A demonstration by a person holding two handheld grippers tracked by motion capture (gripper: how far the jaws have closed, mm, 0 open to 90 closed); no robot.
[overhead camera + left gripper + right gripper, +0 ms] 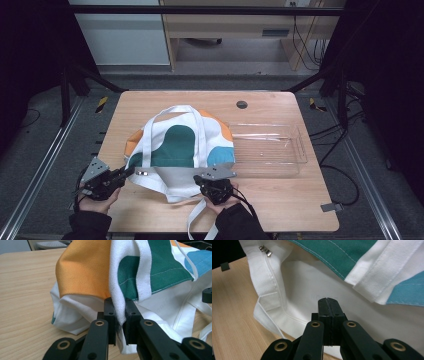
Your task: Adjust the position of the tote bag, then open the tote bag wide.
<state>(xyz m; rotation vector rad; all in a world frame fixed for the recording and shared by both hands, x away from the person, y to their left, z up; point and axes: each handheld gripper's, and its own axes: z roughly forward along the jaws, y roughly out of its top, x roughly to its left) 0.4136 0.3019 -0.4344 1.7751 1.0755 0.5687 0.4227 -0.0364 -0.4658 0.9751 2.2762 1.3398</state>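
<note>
A white tote bag (180, 145) with teal, orange and blue patches lies mid-table, its mouth toward the near edge. My left gripper (129, 172) is at the bag's near-left corner. In the left gripper view it (120, 303) is shut on a white fabric edge of the bag (82, 277). My right gripper (211, 181) sits at the bag's near edge, under its grey plate. In the right gripper view its jaws (328, 301) are shut with nothing between them, in front of the white inner fabric (312, 285). A metal zipper pull (265, 250) shows on the rim.
A clear plastic tray (296, 150) stands just right of the bag. One white strap (196, 220) trails over the wooden table's (290, 205) near edge. A round cable hole (242, 104) is at the back. Metal frame rails run along both sides.
</note>
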